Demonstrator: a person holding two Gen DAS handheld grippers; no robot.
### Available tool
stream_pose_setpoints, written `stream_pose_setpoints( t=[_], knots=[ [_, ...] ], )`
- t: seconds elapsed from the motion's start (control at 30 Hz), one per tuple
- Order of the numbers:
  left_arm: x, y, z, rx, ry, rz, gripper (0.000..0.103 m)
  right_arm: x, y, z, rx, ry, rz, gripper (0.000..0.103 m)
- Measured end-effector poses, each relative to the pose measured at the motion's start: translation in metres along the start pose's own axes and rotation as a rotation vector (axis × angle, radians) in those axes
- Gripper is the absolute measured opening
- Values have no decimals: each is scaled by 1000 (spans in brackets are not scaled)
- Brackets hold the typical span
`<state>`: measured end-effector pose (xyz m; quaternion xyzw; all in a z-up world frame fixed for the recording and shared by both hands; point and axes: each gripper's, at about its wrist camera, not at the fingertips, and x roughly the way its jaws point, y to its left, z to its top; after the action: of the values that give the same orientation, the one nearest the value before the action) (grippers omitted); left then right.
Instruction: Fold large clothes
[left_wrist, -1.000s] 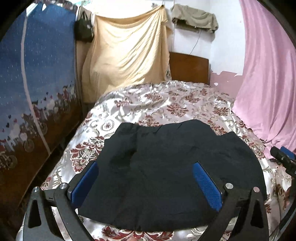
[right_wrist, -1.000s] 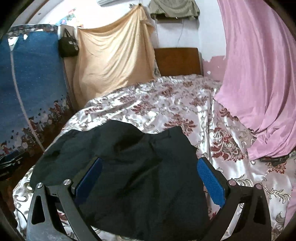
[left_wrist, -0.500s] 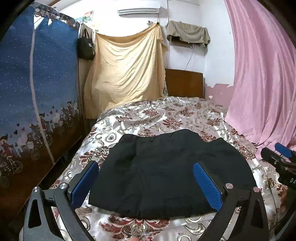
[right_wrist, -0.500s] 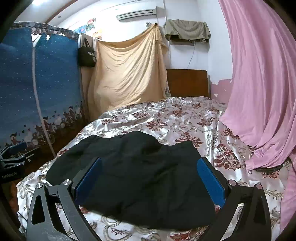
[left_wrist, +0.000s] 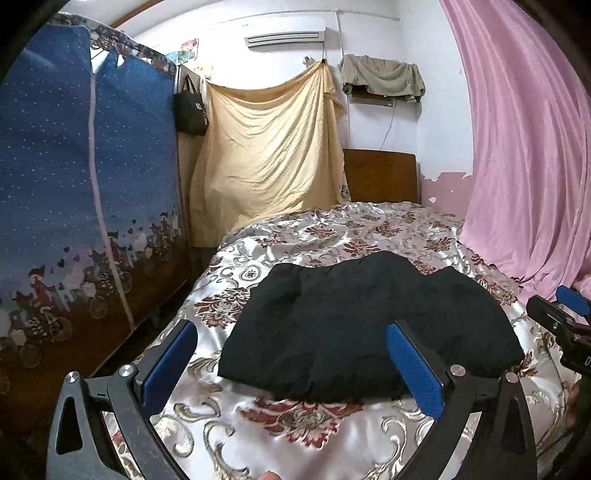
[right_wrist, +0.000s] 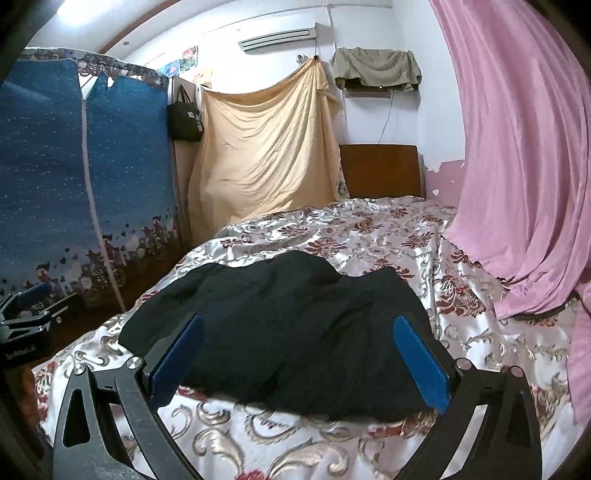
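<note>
A folded black garment (left_wrist: 365, 325) lies flat on a bed (left_wrist: 303, 428) dressed in a glossy satin cover w/ maroon florals and beige scrollwork. Cloth looks matte, soft, slightly rumpled; rough trapezoid shape, near edge thick and doubled.

Left gripper (left_wrist: 291, 365) hangs above the near edge of the bed, jaws spread wide, nothing between them; blue textured pads (left_wrist: 413, 369) on black arms frame the garment's near side. Right gripper (right_wrist: 301, 356) likewise wide apart and empty, pads smooth blue, just short of the garment's front edge (right_wrist: 303, 325). Each gripper shows at the rim of the other's view; white lettering on the body at left in the right wrist view is too blurred to read.

Room: fabric wardrobe (left_wrist: 85, 206) in starry blue w/ cartoon cyclists along the bottom, zip down the middle. Black bag (left_wrist: 190, 110) w/ a white label, illegible. Yellow sheet (left_wrist: 269, 155) draped over the far corner, wooden headboard (left_wrist: 380, 177), pink curtain (left_wrist: 524, 147) at right, wall AC unit (left_wrist: 284, 35), olive cloth (left_wrist: 382, 77) over a shelf. Pink paint peeling below white wall.
</note>
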<state>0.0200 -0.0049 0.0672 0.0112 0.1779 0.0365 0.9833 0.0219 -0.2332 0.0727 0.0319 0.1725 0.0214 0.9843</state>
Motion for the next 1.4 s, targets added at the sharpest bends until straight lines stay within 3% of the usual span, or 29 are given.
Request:
stream_pose_setpoints(
  t=[0.43, 0.7, 1.4],
  knots=[
    [-4, 6, -35, 14, 26, 17, 103, -17, 12, -34, -28, -5, -11, 101],
    [-10, 3, -53, 50, 2, 30, 103, -21, 11, -55, -28, 2, -16, 101],
    [-3, 6, -67, 47, 57, 20, 103, -13, 5, -72, -24, 37, 0, 101]
  ],
)
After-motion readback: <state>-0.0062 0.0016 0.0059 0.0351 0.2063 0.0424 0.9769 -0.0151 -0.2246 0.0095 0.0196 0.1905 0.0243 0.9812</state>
